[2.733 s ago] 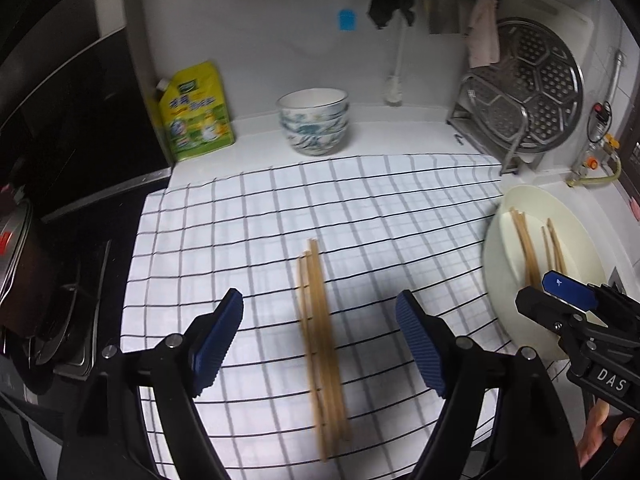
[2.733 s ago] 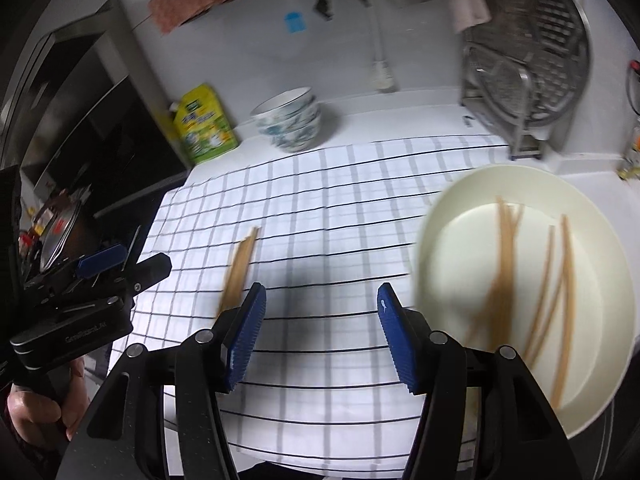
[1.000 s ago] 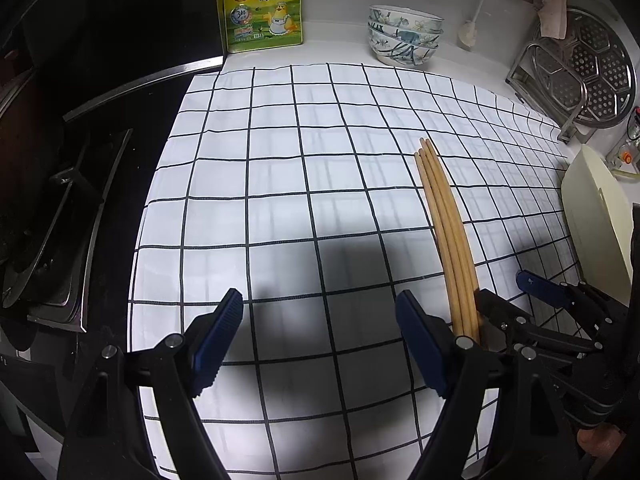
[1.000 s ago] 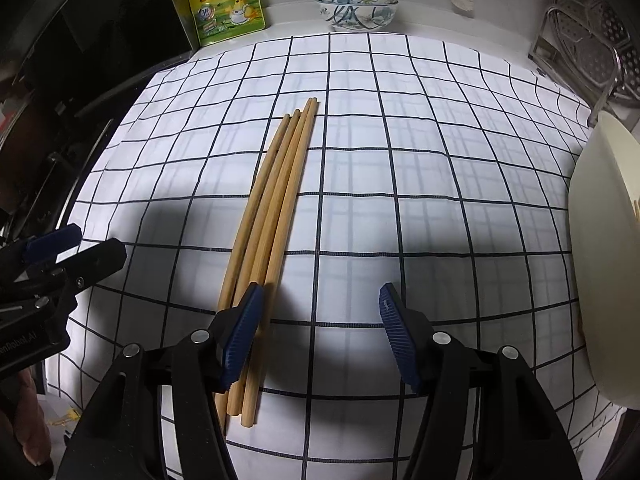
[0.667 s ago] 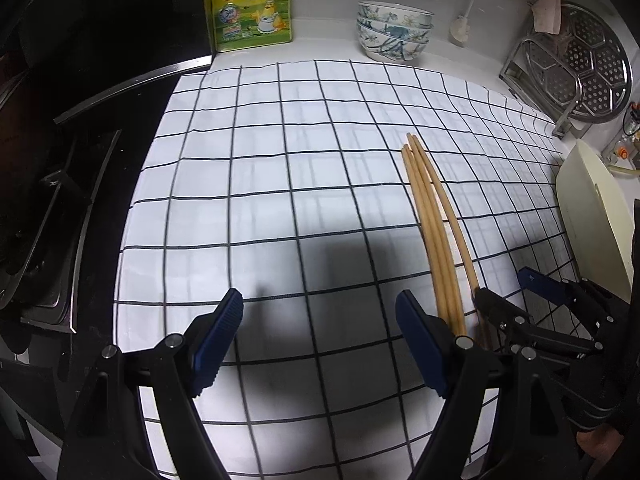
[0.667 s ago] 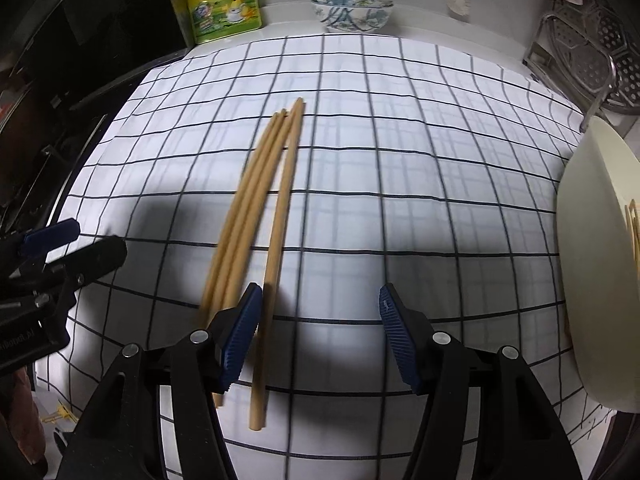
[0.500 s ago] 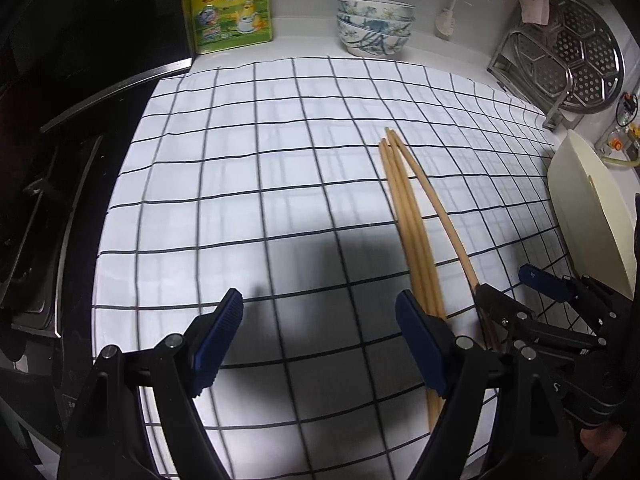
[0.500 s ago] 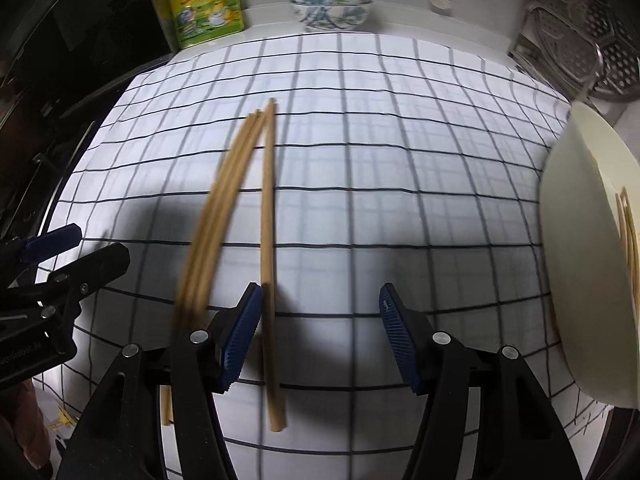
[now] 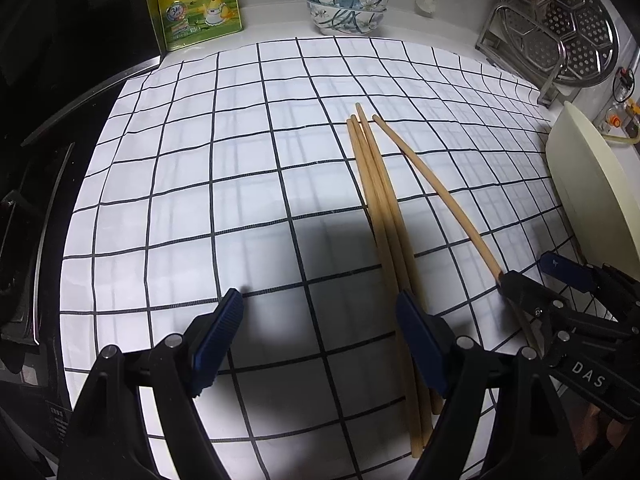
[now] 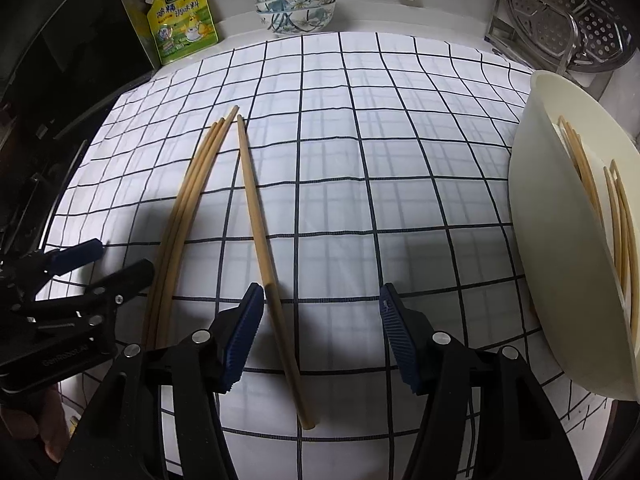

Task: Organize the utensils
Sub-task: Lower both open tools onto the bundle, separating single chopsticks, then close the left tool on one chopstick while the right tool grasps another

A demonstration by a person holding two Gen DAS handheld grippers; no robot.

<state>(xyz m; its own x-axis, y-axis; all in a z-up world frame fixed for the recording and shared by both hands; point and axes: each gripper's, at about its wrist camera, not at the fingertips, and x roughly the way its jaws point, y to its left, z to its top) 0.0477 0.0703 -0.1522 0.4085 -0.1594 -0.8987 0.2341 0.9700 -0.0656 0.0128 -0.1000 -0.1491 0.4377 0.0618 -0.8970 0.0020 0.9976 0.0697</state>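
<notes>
A: State the condition of the left gripper (image 9: 316, 332).

B: Jaws wide apart, nothing between the blue pads. It points steeply down at the checked cloth (image 9: 200, 184). The bundle of three chopsticks (image 9: 380, 216) lies on the cloth just outside its right-hand finger (image 9: 420, 344); the near ends pass behind that finger, and contact cannot be confirmed.

A: And the right gripper (image 10: 320, 328)?

B: Also wide apart, with nothing clamped. A single chopstick (image 10: 256, 216) lies flat on the cloth, running from ahead of the gripper back through the gap, close to the left-hand finger (image 10: 244, 328). Whether that pad touches it cannot be told. The far pad stands clear of it.

A: Position of the single chopstick relative to the bundle?

B: Splayed away from it. The far tips sit close together; the near ends are well apart. The bundle lies to the left of the right gripper, beyond its left-hand finger.

A: Other utensils?

B: More chopsticks (image 10: 588, 184) lie inside the cream basin (image 10: 560, 280), to the right of the right gripper.

A: Ahead of both grippers?

B: Stacked patterned bowls (image 9: 346, 6) and a yellow seasoning pouch (image 9: 198, 2) at the back wall; a perforated metal steamer tray (image 9: 576, 28) to the front right.
</notes>
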